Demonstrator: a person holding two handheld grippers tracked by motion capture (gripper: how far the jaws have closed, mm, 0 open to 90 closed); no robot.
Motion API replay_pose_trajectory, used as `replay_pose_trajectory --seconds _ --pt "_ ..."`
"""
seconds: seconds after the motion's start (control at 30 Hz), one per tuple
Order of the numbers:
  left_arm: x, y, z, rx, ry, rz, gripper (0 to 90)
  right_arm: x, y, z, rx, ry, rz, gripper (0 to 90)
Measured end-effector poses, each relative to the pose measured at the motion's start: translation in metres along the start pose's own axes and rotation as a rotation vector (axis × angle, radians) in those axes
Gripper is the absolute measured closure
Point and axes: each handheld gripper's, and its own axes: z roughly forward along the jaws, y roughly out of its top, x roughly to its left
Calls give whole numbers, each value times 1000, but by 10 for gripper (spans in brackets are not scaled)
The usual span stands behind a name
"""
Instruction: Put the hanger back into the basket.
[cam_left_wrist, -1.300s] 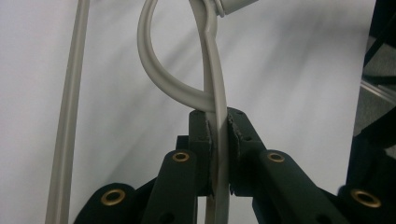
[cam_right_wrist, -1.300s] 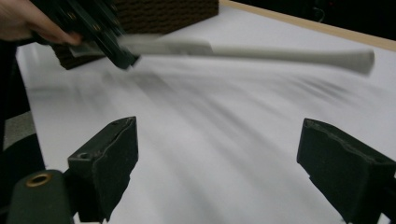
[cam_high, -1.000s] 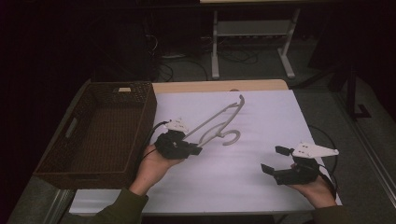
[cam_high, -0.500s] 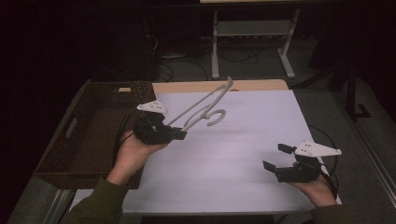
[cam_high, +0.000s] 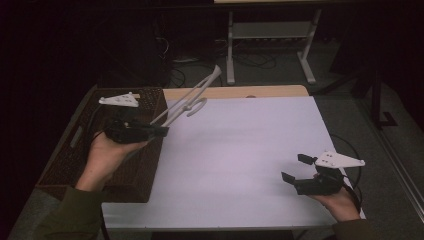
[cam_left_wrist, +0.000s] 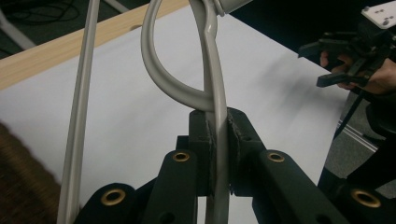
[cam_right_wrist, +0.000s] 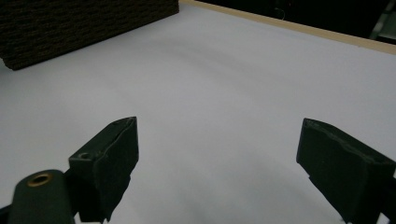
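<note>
White covering was spread over the counter (cam_high: 240, 160), and a strip of bare wood was seen along its far edge. The grey hanger (cam_high: 187, 102) was held up in the air, over the left part of the counter, just beside the basket (cam_high: 67, 165). Its thin stem was pinched tight between the jaws of the left tool (cam_left_wrist: 217, 135), and its round hook (cam_left_wrist: 170, 70) was seen curling just above them. The long arms of the hanger were pointed up and away toward the dark room. The left tool (cam_high: 135, 131) was held by a hand (cam_high: 107, 155) over the brown woven basket at the left edge of the counter. The right tool (cam_high: 295, 170) was held low near the right front corner, well apart from the hanger. Its jaws were spread wide, and nothing was held between them (cam_right_wrist: 217, 154).
</note>
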Motion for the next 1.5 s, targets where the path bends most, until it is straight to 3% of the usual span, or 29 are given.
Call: replay_pose_trajectory --seconds 0.17,0.27,0.4,0.67,1.0,1.5 --pt "14 -7 -18 3 40 -9 824 0 0 0 -2 -2 3 124" --pt "29 -16 -33 20 89 -22 824 -1 0 0 -1 -4 5 124" --pt "44 -27 -48 26 123 -44 824 -1 0 1 0 -5 8 124" --pt "64 -50 -75 45 166 -73 824 -2 0 1 1 -13 10 124" --pt "77 -72 -87 79 182 -111 824 -2 0 3 4 -16 5 124" --pt "93 -87 -76 159 171 -140 823 -3 0 3 11 -17 5 127"
